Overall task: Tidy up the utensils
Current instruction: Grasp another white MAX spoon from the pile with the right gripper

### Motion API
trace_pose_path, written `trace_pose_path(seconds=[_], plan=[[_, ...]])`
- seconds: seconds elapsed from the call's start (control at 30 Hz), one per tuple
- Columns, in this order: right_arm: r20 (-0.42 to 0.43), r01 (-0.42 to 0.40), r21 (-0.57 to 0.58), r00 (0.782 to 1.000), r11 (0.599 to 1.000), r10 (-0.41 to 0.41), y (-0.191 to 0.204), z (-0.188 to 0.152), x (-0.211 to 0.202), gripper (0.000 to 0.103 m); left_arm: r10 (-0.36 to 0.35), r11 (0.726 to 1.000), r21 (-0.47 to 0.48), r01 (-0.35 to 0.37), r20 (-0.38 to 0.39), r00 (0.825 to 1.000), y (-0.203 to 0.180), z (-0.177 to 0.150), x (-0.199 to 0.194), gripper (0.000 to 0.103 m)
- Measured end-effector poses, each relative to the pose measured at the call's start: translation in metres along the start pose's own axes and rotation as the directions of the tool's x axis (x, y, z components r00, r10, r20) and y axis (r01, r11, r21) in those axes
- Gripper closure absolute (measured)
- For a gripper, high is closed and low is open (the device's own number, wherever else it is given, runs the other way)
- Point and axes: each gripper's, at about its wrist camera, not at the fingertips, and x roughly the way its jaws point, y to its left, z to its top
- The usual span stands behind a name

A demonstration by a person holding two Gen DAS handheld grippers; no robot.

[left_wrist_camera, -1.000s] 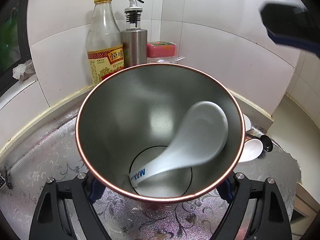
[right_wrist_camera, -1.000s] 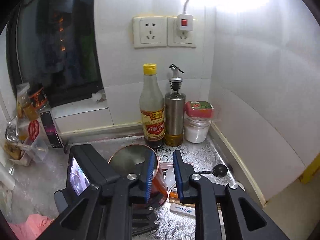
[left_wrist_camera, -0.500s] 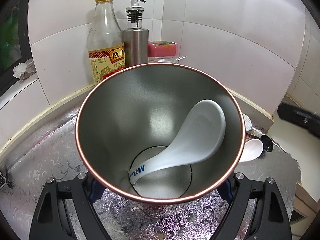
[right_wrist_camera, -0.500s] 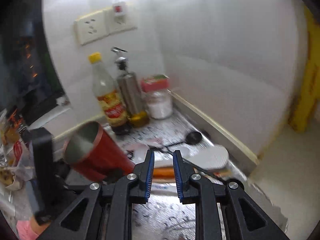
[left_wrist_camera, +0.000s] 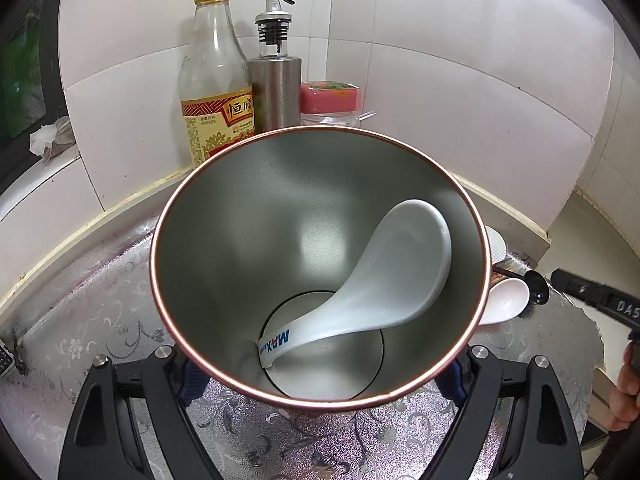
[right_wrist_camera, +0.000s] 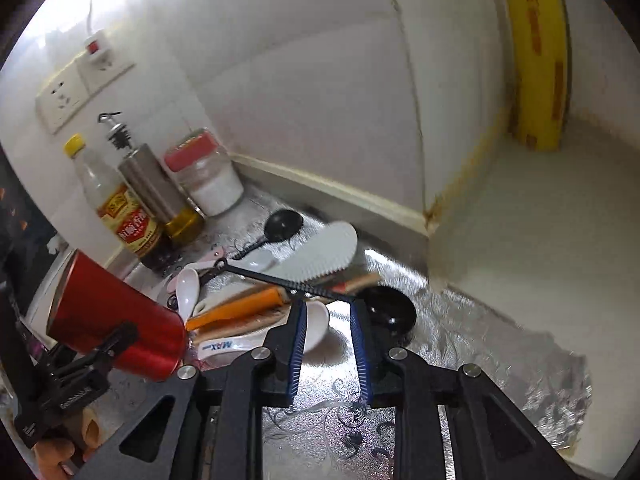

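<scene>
While opening, right tongs (right_wrist_camera: pixel 329 312) above white spoon (right_wrist_camera: pixel 316 326), apart.

1. The left wrist camera looks steeply down between its fingers, very close, straight into the mouth of the red cup (left_wrist_camera: pixel 320 268).
2. The right wrist camera looks down at the foil-covered counter (right_wrist_camera: pixel 460 344) from further back, rolled so the wall corner leans.
3. Both views share the vinegar bottle (left_wrist_camera: pixel 216 80) (right_wrist_camera: pixel 116 208) at 11 o'clock, and the cup (right_wrist_camera: pixel 116 328), at 9 o'clock for the right.
</scene>
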Motion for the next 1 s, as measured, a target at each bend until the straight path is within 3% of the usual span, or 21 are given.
trace_pose_path(seconds=[0.23, 0.57, 0.7, 0.77, 0.83, 1.0], plan=[[-0.078, -0.046, 0.068, 0.996, 0.997, 0.052, -0.004, -0.01, 0.028, 0.072, 0.0, 1.0, 0.004, 0.0, 0.001, 1.0, 0.0, 0.0, 0.0, 0.014], [-0.117, -0.018, 0.095, 0.993, 0.995, 0.029, -0.001, -0.014, 0.049, 0.072, 0.001, 1.0, 0.004, -0.001, 0.001, 1.0, -0.001, 0.0, 0.0, 0.014], [-0.109, -0.013, 0.099, 0.994, 0.995, 0.024, 0.001, -0.013, 0.051, 0.075, 0.001, 1.0, 0.003, -0.001, 0.001, 1.0, -0.001, 0.0, 0.0, 0.014], [-0.111, -0.012, 0.097, 0.994, 0.995, 0.022, 0.002, -0.013, 0.052, 0.079, 0.001, 1.0, 0.003, -0.001, 0.001, 1.0, -0.001, 0.0, 0.0, 0.014], [-0.108, -0.017, 0.096, 0.994, 0.995, 0.028, 0.004, -0.013, 0.053, 0.088, 0.001, 1.0, 0.003, -0.001, 0.001, 1.0, -0.001, 0.0, 0.0, 0.014], [-0.076, -0.021, 0.083, 0.997, 0.996, 0.027, 0.008, -0.014, 0.047, 0.094, 0.0, 1.0, 0.003, 0.0, 0.001, 1.0, -0.001, 0.0, 0.0, 0.014]])
